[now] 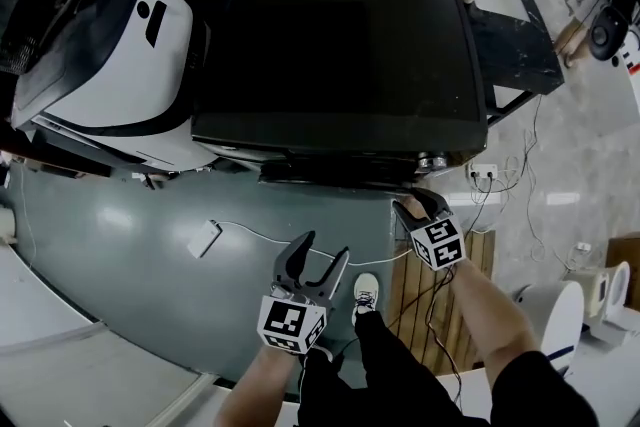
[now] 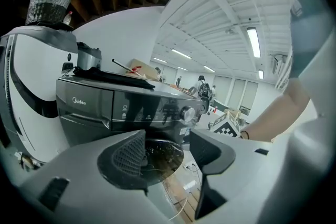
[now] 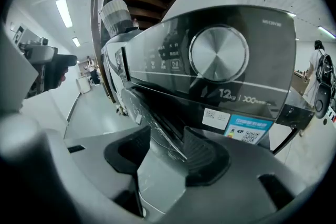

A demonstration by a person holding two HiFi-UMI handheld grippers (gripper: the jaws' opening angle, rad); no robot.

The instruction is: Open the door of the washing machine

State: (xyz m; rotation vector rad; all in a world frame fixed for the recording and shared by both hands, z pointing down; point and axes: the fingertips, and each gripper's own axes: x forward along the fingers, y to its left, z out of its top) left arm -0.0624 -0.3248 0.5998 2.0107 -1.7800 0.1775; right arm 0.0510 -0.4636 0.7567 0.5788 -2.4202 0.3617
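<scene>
At twelve o'clock from the right gripper (image 3: 167, 139), the washer's (image 1: 340, 45) door (image 3: 149, 110) edge runs ten-to-four between its spread jaws, seemingly unpinched, while the left gripper (image 2: 168, 141), spread and empty, hangs farther off.

Floor (image 1: 120, 255) from 8 to 10 o'clock of left tool (image 1: 312, 260): open room. Washing machine (image 1: 340, 45) walls off 12, touching-close ahead of right tool (image 1: 419, 205). Wooden pallet (image 1: 400, 295) w/ cables crowds 4.

Grey-green floor (image 1: 120, 255) under the fingers (image 1: 296, 260) of the left gripper (image 1: 326, 245), wooden slats (image 1: 415, 270) by the right gripper (image 1: 415, 205), white power strip (image 1: 483, 171) just beyond, ceiling strip lights (image 2: 253, 42).
</scene>
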